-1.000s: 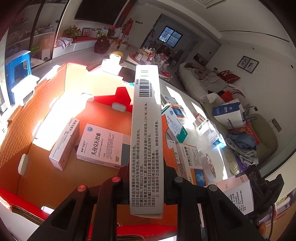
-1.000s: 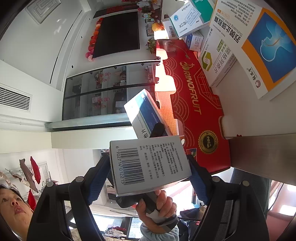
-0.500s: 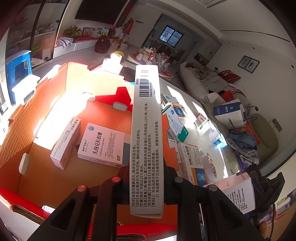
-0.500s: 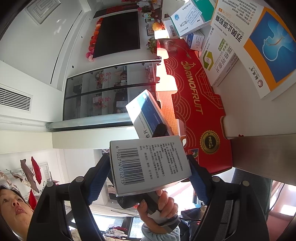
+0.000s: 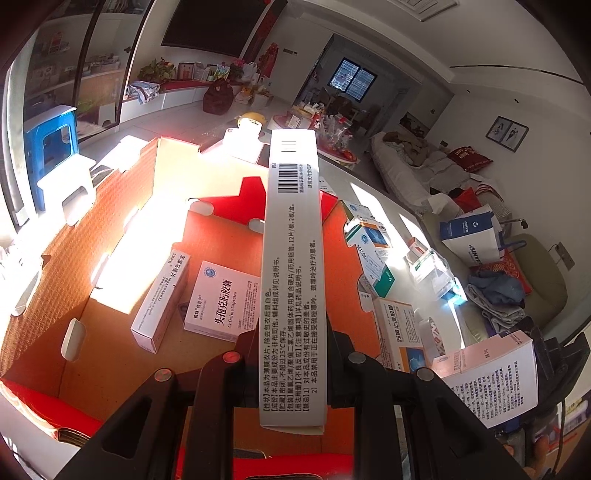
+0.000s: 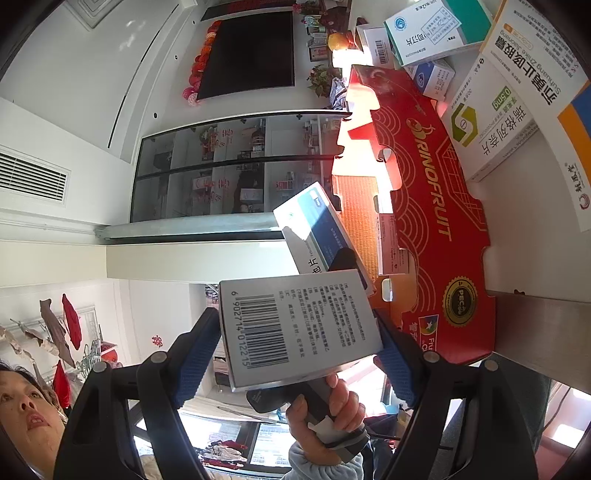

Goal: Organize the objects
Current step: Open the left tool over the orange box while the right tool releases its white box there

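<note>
home living room: sofa with cushions, framed picture, wall tv, glass-fronted cabinet.

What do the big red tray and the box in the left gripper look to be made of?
Red tray: corrugated cardboard, it seems; the inner wall shows ribbed texture, with die-cut tabs and slots, and the outside is printed glossy red. Long white box in the left gripper: thin printed paperboard, smooth matte, with sharp folded edges and a barcode.

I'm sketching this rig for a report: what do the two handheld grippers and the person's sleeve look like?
The left gripper is black plastic, angular, with round pivot bolts, two tinted red. The right gripper is black too, with ribbed blue pads. The hand wears a light blue-grey sleeve.
</note>
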The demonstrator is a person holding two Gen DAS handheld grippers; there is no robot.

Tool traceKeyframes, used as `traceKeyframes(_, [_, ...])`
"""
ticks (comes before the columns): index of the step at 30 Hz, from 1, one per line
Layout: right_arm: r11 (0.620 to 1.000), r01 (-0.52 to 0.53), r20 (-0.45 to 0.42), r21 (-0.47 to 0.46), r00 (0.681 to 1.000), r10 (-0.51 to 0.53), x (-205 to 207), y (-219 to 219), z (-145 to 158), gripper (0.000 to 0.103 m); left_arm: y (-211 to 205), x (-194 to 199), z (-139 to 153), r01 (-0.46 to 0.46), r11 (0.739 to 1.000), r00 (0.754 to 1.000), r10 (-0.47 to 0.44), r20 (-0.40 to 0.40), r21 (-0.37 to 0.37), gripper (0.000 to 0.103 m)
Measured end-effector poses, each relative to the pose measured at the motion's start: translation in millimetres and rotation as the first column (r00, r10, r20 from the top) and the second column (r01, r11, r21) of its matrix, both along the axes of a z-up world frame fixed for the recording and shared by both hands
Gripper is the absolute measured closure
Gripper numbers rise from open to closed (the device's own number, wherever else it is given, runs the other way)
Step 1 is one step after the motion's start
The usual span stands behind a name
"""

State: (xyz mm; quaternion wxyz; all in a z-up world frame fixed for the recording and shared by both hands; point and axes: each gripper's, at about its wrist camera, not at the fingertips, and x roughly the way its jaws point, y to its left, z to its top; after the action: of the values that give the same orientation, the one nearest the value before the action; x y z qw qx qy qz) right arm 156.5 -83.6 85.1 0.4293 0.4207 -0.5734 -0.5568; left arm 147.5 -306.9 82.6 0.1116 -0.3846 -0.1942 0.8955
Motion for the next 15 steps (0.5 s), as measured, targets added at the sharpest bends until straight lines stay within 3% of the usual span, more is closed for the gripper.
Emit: traceKeyframes(15, [0.989,-0.119,-0.041,0.089,0.992,0.123,-27.0,-59.1,13.3,0.022,-28.8,-2.6,-6.8,-0.088,0.996,0.996,0.089,0.019,-0.020,0.080])
